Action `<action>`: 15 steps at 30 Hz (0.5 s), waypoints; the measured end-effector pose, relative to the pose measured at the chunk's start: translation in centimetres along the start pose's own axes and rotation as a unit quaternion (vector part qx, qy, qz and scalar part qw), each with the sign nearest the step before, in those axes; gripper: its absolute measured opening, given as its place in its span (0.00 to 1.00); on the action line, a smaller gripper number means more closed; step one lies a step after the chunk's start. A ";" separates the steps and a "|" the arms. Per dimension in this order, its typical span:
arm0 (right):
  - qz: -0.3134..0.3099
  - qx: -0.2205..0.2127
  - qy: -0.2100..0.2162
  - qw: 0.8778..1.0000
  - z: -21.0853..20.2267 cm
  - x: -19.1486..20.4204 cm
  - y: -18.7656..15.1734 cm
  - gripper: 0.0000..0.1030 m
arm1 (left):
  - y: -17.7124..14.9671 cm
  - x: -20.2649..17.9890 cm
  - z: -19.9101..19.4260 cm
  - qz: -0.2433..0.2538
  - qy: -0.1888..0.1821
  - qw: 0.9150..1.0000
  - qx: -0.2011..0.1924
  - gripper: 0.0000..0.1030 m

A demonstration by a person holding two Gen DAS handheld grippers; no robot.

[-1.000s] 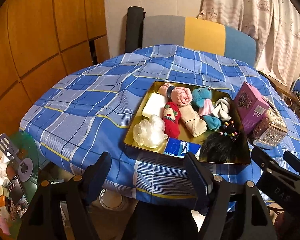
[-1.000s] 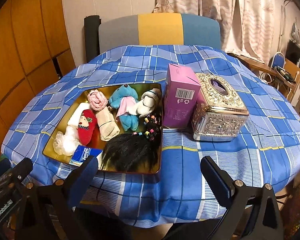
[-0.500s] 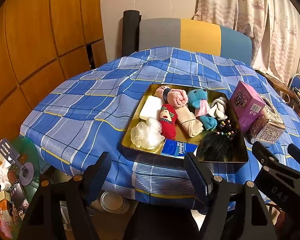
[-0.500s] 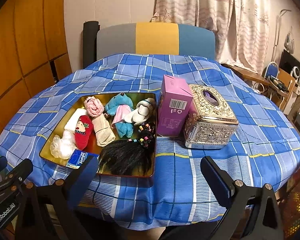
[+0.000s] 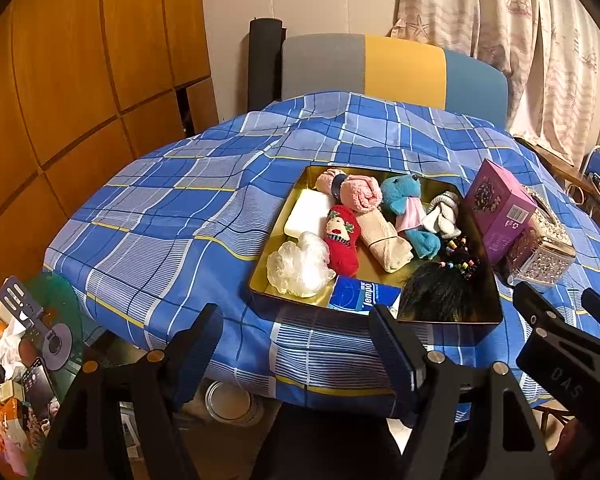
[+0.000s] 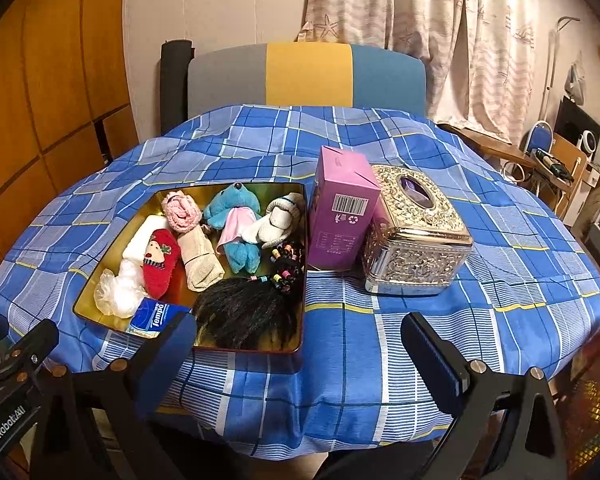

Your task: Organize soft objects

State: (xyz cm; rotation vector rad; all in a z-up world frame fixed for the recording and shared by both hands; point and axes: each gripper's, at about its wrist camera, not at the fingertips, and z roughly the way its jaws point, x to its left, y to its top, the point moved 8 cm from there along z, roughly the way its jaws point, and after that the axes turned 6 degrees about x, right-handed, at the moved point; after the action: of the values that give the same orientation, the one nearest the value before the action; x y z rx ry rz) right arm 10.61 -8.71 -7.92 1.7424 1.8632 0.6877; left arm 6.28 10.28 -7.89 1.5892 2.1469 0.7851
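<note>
Hovering off the near edge of the table, the left gripper (image 5: 296,344) and right gripper (image 6: 300,350) both hang with fingers spread wide and empty. The soft objects lie in a gold tray (image 6: 288,350) on the blue checked tablecloth (image 6: 380,340): blue plush toy (image 6: 236,224), red sock (image 6: 160,264), black wig (image 6: 248,312). A purple box (image 6: 342,220) stands just right of the tray, touching a silver tissue box (image 6: 416,236)

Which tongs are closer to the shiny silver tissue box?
Right. The right tongs sit just in front of the silver tissue box; the left tongs are further left, before the gold tray.
</note>
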 end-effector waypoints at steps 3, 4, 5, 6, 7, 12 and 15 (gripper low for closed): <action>0.000 0.001 0.002 1.000 0.1 0.0 0.0 1.00 | -0.1 0.0 0.0 -0.001 -0.001 1.000 0.001 0.74; 0.000 0.002 0.002 1.000 0.1 0.0 0.0 1.00 | -0.1 0.0 0.1 -0.002 -0.001 1.000 0.002 0.74; 0.000 0.002 0.003 1.000 0.1 0.0 0.0 1.00 | -0.1 0.0 0.1 -0.003 -0.001 1.000 0.002 0.74; 0.000 0.002 0.004 1.000 0.1 0.0 0.0 1.00 | -0.1 0.0 0.1 -0.003 0.000 1.000 0.002 0.74; 0.001 0.002 0.004 1.000 0.1 0.0 0.0 1.00 | -0.1 0.0 0.1 -0.003 0.000 1.000 0.002 0.74; 0.002 0.003 0.004 1.000 0.1 0.0 -0.1 1.00 | -0.2 0.1 0.1 -0.002 0.002 1.000 0.003 0.74; 0.002 0.004 0.004 1.000 0.2 0.1 -0.1 1.00 | -0.2 0.1 0.1 -0.002 0.002 1.000 0.003 0.74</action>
State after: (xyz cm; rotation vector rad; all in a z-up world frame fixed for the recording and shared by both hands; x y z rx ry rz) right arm 10.62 -8.65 -8.12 1.7507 1.8717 0.6910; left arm 6.22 10.32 -8.09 1.5860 2.1562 0.7813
